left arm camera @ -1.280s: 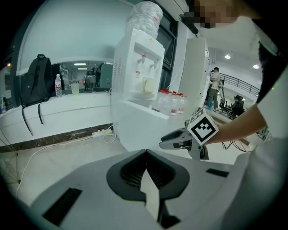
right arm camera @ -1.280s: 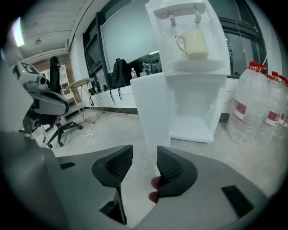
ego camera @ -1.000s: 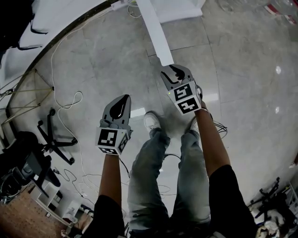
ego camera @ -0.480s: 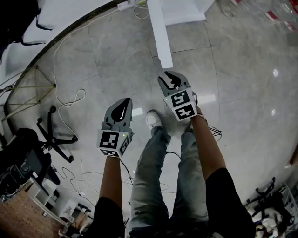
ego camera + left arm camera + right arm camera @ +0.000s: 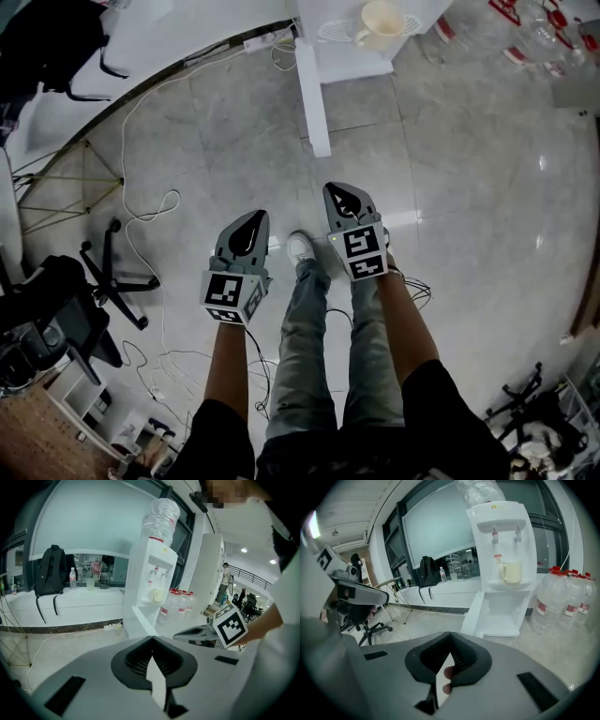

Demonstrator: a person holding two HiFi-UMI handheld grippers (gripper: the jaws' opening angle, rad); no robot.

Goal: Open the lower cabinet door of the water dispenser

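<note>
Seen from the head view, the pale grey stone-look tiled floor (image 5: pixel 487 187) is polished and glossy, with bright glints. The white box-shaped water dispenser (image 5: pixel 525 541) and its open white lower cabinet door (image 5: pixel 314 103) at twelve o'clock look like smooth satin plastic. The clear water bottles (image 5: pixel 562 602) are shiny plastic. The blue jeans (image 5: pixel 305 347) are matt denim.

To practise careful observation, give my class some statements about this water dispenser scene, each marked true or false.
1. The lower cabinet door of the water dispenser stands open. True.
2. The right hand-held gripper grips that door. False: its jaws have just closed on nothing, away from it.
3. A cup sits under the taps. True.
4. The backpack lies on the floor. False: it rests on the ledge.
</note>
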